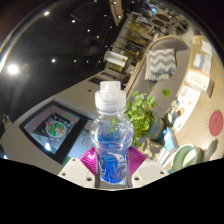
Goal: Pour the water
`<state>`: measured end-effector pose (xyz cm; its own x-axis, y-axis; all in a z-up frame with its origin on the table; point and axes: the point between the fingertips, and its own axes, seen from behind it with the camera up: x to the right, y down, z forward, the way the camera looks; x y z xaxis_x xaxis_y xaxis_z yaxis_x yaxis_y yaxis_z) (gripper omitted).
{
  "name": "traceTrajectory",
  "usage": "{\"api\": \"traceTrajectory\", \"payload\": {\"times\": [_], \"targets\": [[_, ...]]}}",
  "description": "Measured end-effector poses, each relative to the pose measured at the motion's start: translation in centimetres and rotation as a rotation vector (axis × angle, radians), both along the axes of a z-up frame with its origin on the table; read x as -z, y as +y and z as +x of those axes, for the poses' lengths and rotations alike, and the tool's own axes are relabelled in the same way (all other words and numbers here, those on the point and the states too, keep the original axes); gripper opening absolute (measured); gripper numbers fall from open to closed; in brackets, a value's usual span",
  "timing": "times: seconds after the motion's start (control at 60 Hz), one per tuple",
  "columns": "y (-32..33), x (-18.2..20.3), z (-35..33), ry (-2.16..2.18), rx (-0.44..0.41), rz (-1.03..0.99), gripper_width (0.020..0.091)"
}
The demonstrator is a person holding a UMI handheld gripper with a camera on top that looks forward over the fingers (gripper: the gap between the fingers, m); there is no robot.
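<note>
One wide-angle view rides on the claw (pixel 112 172), looking forward along its fingers at the frame's bottom. It sits very near the bottle (pixel 111 135) at centre, tilted upward, ceiling lights filling the upper left.

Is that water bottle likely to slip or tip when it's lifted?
The water bottle looks full, so probably heavy for its size. Its clear plastic looks smooth and may slip or dent. The fingers appear to press both sides low down, so the tall top may tilt.

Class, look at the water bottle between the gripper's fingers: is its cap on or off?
On. The white cap sits atop the upright bottle, closing its neck.
</note>
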<state>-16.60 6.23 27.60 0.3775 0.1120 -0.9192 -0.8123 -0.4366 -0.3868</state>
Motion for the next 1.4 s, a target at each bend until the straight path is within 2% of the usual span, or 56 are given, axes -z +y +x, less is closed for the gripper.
{"api": "traceTrajectory", "payload": {"times": [0.1,0.233,0.433,0.467,0.483,0.667,0.833,0.933,1.0,1.167,1.2,1.25,1.267,1.317,1.367,1.4], "targets": [[0.2,-2.2,5.3,-0.316,0.056,0.116,0.0360],[0.5,-1.0,11.4,-0.715,0.111,0.199,0.0359],[0.6,6.2,17.3,-1.121,0.117,0.168,0.0358],[0.5,7.6,17.8,-1.144,0.110,0.150,0.0358],[0.7,10.0,19.1,-1.153,0.109,0.150,0.0358],[0.5,15.7,21.0,-1.151,0.089,0.041,0.0358],[0.3,19.9,22.6,-1.183,0.078,-0.014,0.0365],[-0.1,19.7,23.0,-1.148,0.102,-0.001,0.0366],[0.3,19.7,23.3,-1.123,0.112,-0.018,0.0392],[0.4,20.0,23.2,-1.103,0.096,-0.056,0.0539],[0.1,20.6,23.2,-1.103,0.083,-0.094,0.0609],[-0.5,21.2,23.0,-1.087,0.060,-0.130,0.0823],[-0.7,21.2,22.9,-1.081,0.055,-0.140,0.0870],[-1.7,21.2,23.2,-1.074,0.063,-0.174,0.0828],[-2.7,20.7,23.6,-1.081,0.074,-0.200,0.0864],[-3.6,20.3,23.9,-1.094,0.079,-0.217,0.0862]]}}
